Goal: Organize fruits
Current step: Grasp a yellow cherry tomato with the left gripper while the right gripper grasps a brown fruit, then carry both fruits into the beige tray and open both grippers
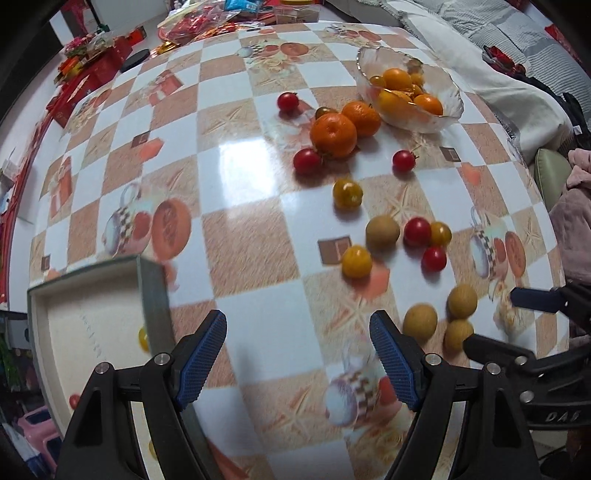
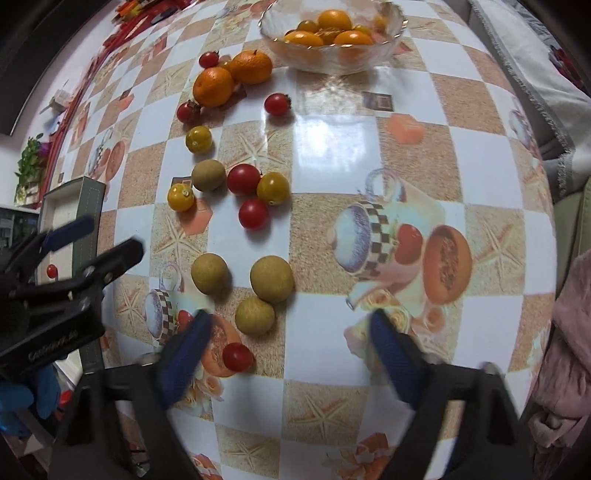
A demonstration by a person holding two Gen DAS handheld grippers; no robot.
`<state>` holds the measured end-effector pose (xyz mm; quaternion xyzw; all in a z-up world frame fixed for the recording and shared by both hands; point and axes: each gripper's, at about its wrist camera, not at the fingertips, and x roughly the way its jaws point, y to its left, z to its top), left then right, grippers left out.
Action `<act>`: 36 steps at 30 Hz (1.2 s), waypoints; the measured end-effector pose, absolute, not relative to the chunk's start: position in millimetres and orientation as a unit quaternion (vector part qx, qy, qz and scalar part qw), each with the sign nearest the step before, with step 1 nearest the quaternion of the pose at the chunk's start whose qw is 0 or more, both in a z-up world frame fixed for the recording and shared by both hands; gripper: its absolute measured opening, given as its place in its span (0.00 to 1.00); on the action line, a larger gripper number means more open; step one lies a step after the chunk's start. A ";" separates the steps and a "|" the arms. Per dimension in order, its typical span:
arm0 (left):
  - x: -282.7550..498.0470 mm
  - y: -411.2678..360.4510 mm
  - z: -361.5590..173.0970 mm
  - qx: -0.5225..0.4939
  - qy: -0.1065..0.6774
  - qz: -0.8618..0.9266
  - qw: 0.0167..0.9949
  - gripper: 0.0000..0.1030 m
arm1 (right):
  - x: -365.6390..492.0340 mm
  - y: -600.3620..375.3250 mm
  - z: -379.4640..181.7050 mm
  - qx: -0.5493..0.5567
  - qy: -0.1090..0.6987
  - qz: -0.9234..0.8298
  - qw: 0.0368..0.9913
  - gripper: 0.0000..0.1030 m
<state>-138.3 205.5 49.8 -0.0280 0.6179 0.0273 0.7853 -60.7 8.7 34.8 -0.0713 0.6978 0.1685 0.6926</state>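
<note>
Your left tongs point(image 1: 297, 354) and right tongs point(image 2: 290, 338) both gape wide and empty over the tabletop point(image 1: 240, 166). The glass bowl point(image 2: 391, 22) at 12 o'clock holds several oranges, and the box point(image 1: 147, 280) at 9 o'clock a few tomatoes. Two oranges point(image 2: 213, 86), cherry tomatoes point(image 2: 243, 179) and brown fruits point(image 2: 272, 278) lie loose, so much sorting remains.

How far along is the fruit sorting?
Early. Done: the glass bowl holds several orange and yellow fruits; the box holds a red and a yellow cherry tomato. In hand: nothing; left gripper and right gripper are both open. Left: two mandarins, cherry tomatoes and four brown longan-like fruits loose on the table.
</note>
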 end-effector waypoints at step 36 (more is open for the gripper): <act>-104.6 171.4 35.6 -0.038 0.625 -0.037 0.779 0.22 | -58.2 38.2 23.3 -0.096 0.689 0.212 0.687 0.27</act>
